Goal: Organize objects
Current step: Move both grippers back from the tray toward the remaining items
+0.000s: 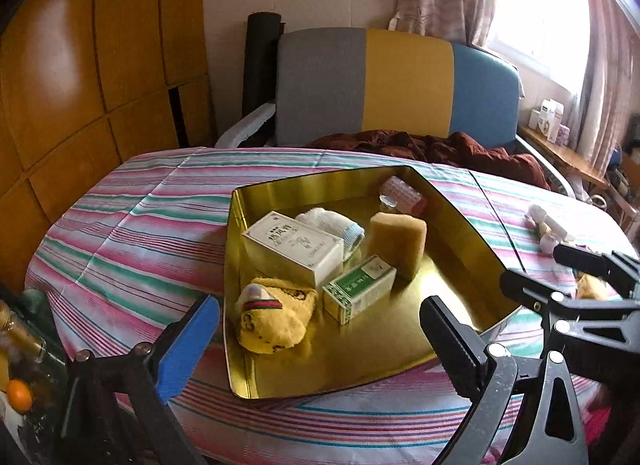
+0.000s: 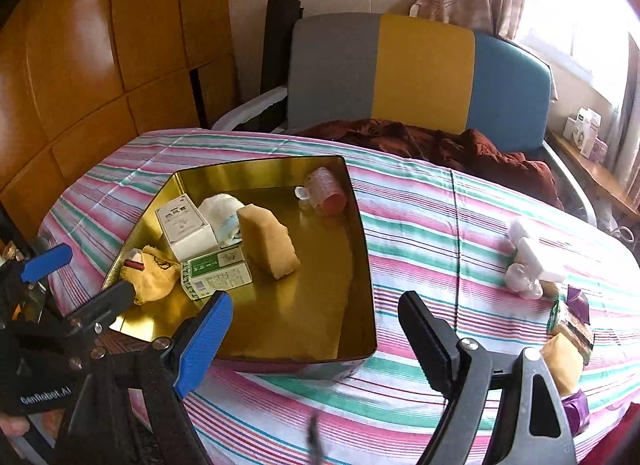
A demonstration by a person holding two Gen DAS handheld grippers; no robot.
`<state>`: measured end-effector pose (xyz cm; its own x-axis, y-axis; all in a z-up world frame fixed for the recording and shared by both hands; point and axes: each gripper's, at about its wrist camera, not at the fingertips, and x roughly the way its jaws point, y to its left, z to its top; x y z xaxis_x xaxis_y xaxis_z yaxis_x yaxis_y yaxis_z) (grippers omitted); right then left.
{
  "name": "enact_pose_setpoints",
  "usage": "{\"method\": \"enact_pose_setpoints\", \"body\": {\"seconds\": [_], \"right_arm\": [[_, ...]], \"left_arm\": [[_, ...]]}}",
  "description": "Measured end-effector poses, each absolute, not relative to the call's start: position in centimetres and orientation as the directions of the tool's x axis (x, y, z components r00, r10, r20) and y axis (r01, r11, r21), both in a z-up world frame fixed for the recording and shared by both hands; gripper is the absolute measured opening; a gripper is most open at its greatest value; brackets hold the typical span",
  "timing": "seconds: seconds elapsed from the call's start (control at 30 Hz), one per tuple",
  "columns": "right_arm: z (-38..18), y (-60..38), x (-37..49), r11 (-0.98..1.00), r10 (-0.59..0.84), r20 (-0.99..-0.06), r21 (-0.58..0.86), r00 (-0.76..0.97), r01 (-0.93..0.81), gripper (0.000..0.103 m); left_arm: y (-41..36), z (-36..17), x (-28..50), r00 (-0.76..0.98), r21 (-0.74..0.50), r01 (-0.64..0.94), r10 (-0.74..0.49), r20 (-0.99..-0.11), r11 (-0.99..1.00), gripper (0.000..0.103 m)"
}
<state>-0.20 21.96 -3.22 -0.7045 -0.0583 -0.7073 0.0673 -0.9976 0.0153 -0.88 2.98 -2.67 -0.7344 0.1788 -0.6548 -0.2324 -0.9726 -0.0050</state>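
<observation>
1 gold tin tray (image 1: pixel 460 225) sits on the counter (image 1: pixel 132 233), which is covered in a pink, green and white striped cloth. Inside the tray lie 6 things: 1 white box (image 1: pixel 294 251), 1 green-and-white box (image 1: pixel 358 289) just in front of it, 1 tan sponge (image 1: pixel 398 243) standing on edge, 1 yellow sock (image 1: pixel 276 315) with a red-and-green band at the near left, 1 white rolled cloth (image 1: pixel 332 223) behind the white box, and 1 pink cylindrical container (image 1: pixel 402 195) lying on its side in the far corner.

Outside the tray, to the right on the cloth, 1 cluster of white plastic pieces (image 2: pixel 534 261) rests well apart from it, with 1 tan sponge-like block (image 2: pixel 564 365) and purple wrappers (image 2: pixel 578 299) near the counter's right edge.

The left gripper (image 1: pixel 320 349) hovers over the tray's near edge, its blue and black fingers spread wide with nothing between them. The right gripper (image 2: pixel 316 335) hangs above the tray's near right corner, its fingers likewise apart and holding nothing. In the left wrist view the right gripper (image 1: pixel 548 265) appears at the tray's right side.
</observation>
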Motion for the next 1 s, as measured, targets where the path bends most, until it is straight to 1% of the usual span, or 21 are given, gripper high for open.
{"method": "enact_pose_setpoints", "body": {"seconds": [0.4, 0.7, 0.87, 1.0], "right_arm": [[-3.7, 25.9, -0.5, -1.000, -0.002, -0.715, 0.019, -0.699, -0.017, 0.087], [-4.4, 30.4, -0.2, -0.995, 0.082, -0.738, -0.022, -0.669, -0.097, 0.087], [-3.6, 32.8, 0.4, -0.991, 0.125, -0.725, -0.057, -0.677, -0.122, 0.087], [-2.8, 35.4, 0.7, -0.985, 0.151, -0.715, -0.054, -0.683, -0.161, 0.087]], "left_arm": [[4.6, -3.5, -0.9, -0.712, 0.016, -0.278, 0.195, -0.675, -0.960, 0.101], [5.7, -4.2, -0.9, -0.682, 0.001, -0.324, 0.233, -0.693, -0.946, 0.101], [5.8, -4.3, -1.0, -0.675, -0.014, -0.335, 0.250, -0.694, -0.942, 0.101], [6.0, -4.3, -1.0, -0.673, -0.011, -0.343, 0.254, -0.694, -0.939, 0.101]]}}
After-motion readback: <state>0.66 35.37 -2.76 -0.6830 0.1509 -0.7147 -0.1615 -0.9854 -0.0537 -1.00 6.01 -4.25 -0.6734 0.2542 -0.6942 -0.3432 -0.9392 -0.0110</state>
